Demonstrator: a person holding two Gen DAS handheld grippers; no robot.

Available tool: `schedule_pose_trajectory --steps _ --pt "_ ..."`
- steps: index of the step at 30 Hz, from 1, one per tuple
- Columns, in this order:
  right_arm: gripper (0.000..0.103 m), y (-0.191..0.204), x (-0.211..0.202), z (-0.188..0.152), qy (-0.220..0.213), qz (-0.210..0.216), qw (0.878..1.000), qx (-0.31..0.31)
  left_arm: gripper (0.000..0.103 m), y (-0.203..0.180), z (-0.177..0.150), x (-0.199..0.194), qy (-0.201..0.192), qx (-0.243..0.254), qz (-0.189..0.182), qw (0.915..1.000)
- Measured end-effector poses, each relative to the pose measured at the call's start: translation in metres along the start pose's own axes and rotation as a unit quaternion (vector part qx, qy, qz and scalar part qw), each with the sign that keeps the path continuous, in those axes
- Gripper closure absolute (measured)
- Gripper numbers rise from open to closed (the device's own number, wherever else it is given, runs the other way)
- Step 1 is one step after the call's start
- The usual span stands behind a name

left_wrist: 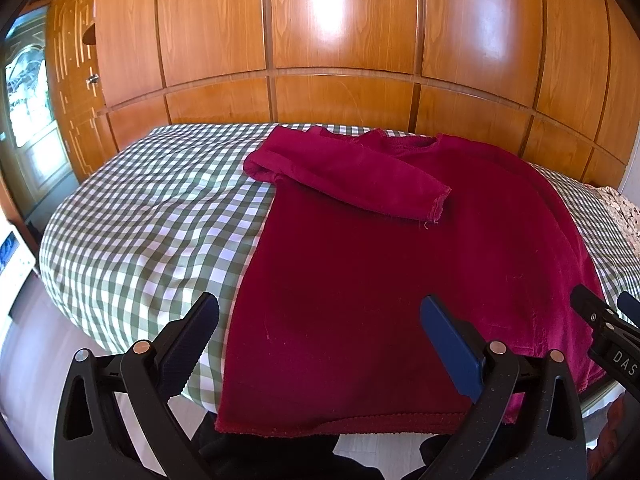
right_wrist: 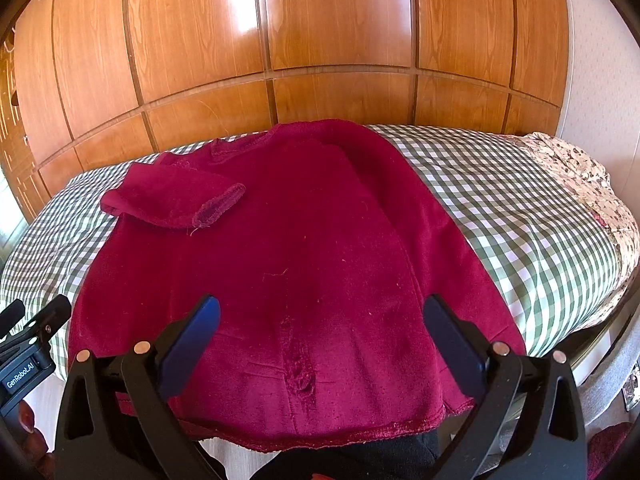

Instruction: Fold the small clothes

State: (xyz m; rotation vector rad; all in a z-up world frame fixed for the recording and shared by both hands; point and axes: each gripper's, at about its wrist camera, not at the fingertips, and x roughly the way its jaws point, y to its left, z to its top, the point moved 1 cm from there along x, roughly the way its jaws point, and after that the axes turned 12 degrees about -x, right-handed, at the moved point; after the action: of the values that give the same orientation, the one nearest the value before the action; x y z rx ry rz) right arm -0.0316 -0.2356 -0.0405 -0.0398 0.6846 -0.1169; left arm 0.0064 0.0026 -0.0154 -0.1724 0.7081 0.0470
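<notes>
A dark red long-sleeved top (left_wrist: 380, 280) lies flat on a bed with a green-and-white checked cover (left_wrist: 140, 220); it also shows in the right wrist view (right_wrist: 300, 260). Its left sleeve (left_wrist: 352, 172) is folded across the chest, cuff pointing right. The right sleeve (right_wrist: 432, 240) lies along the body's right side. My left gripper (left_wrist: 320, 320) is open and empty above the hem's left part. My right gripper (right_wrist: 320, 320) is open and empty above the hem's right part. Each gripper's fingers show at the edge of the other's view.
A wooden panelled wardrobe (left_wrist: 340, 40) stands behind the bed. A floral fabric (right_wrist: 580, 176) lies at the bed's right end. A door (left_wrist: 28, 92) is at the far left. The bed's near edge (right_wrist: 580, 332) and floor are just below the hem.
</notes>
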Motion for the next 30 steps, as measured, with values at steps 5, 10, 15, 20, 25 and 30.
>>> schedule_pose_trajectory --steps 5,10,15,20,25,30 --pt "0.002 -0.001 0.0 0.0 0.0 0.001 1.0 0.0 0.003 0.0 0.0 0.0 0.0 0.0 0.0 1.0" --pt "0.002 -0.001 0.001 0.0 0.002 0.002 1.0 0.0 0.003 0.001 -0.002 0.002 0.002 0.001 -0.001 1.0" --pt "0.002 -0.002 0.004 -0.001 0.005 0.002 1.0 0.001 0.003 0.001 -0.003 0.002 0.006 0.001 0.0 1.0" --pt "0.002 -0.002 0.005 -0.001 0.008 0.003 1.0 0.001 0.003 0.002 -0.003 0.003 0.011 0.0 0.0 0.9999" --pt "0.002 -0.001 0.005 -0.002 0.009 0.003 1.0 -0.002 0.003 0.0 -0.001 0.006 0.02 0.007 -0.007 0.9997" --pt "0.002 0.001 0.007 -0.002 0.008 0.003 1.0 -0.011 0.003 -0.002 -0.002 0.015 0.062 0.016 -0.044 0.997"
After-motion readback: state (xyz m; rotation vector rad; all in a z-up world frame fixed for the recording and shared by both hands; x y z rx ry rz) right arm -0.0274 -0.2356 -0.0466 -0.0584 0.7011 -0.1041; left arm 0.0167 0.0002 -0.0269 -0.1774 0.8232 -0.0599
